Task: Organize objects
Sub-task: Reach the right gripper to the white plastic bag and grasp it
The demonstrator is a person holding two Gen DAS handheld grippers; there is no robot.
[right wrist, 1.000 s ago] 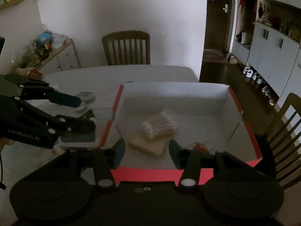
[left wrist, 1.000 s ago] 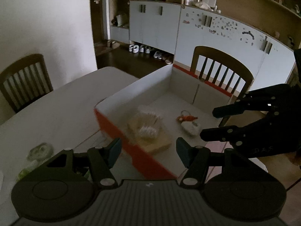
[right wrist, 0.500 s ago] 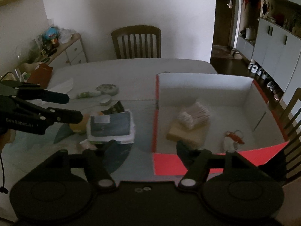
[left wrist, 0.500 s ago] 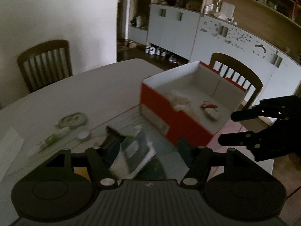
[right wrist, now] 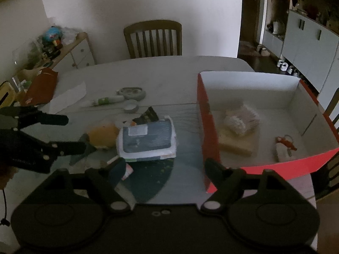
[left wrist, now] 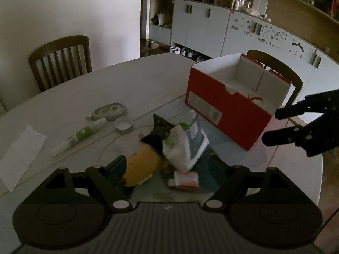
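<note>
Where clutter gathers, the wipes pack (right wrist: 147, 140) lies blue-and-white.

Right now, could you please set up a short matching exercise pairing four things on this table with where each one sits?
Things:
1. cotton swab bundle
2. wet wipes pack
3. green-and-white pen
4. white paper sheet

Places:
A. on the table by the round tin
B. inside the red box
C. far left of the table
D. in the clutter left of the box

Pairs: 1-B, 2-D, 3-A, 4-C
</note>
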